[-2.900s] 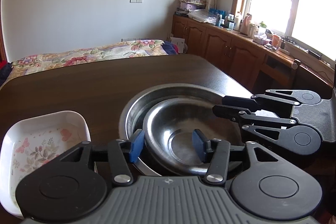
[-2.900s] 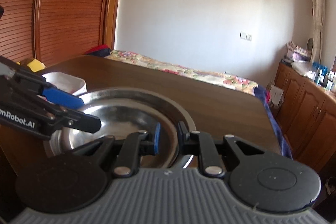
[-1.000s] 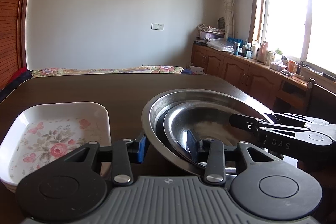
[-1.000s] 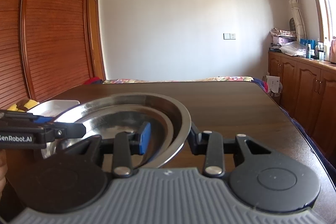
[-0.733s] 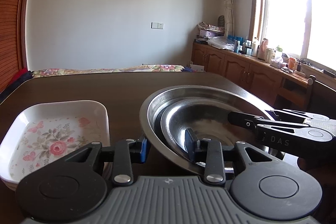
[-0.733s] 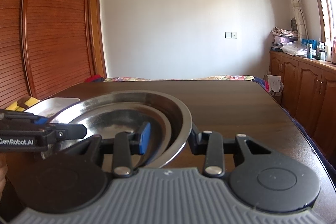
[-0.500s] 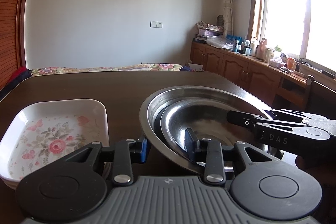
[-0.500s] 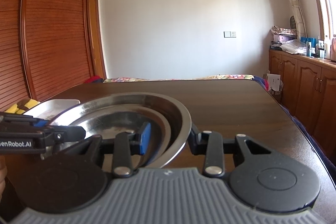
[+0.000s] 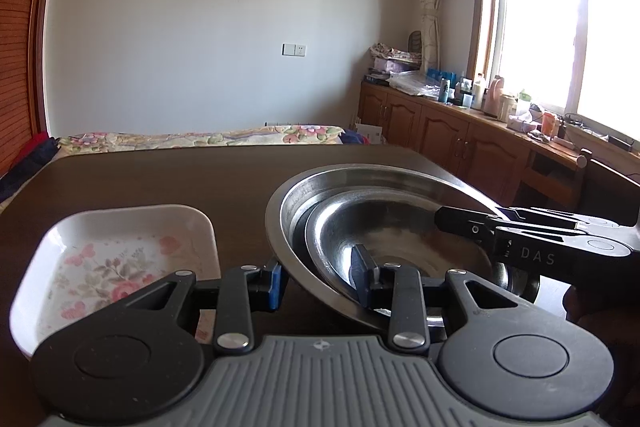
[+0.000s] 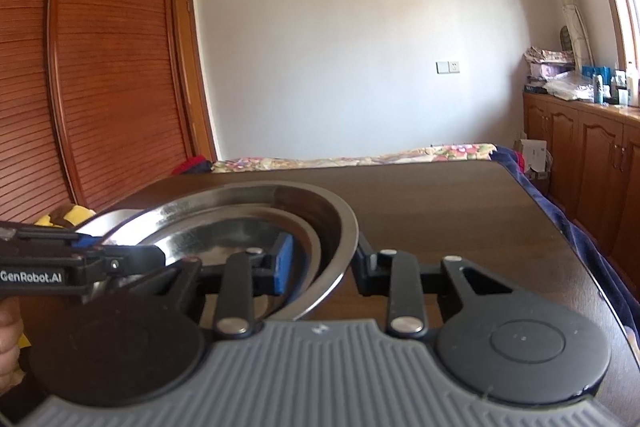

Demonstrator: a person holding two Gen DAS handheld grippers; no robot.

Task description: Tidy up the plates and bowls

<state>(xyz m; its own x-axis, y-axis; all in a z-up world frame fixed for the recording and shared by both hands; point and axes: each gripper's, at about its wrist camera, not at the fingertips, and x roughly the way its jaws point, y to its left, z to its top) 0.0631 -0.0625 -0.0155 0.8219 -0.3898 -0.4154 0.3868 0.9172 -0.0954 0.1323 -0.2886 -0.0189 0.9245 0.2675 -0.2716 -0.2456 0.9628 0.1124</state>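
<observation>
Left gripper point(image 9: 320, 275) and right gripper point(image 10: 320, 267) each clamp the basin point(image 9: 320, 183) rim; bowl point(image 9: 384, 227) nested inside; dish point(image 9: 132, 215) at 9 o'clock.

Dark wooden table point(image 9: 192, 179). White flowered dish point(image 9: 120, 259) rests near front left corner. Steel bowls point(image 9: 380, 211), small nested in large, just right of dish; contact with tabletop unclear.

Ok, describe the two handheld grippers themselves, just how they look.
Both match: a grey ribbed body, two round black discs and black linkage arms with silver rivets. The left gripper and right gripper each carry blue finger pads. Seen side-on, one reads "GenRobot.AI", the other "DAS", in white. No cables or sleeves show.
</observation>
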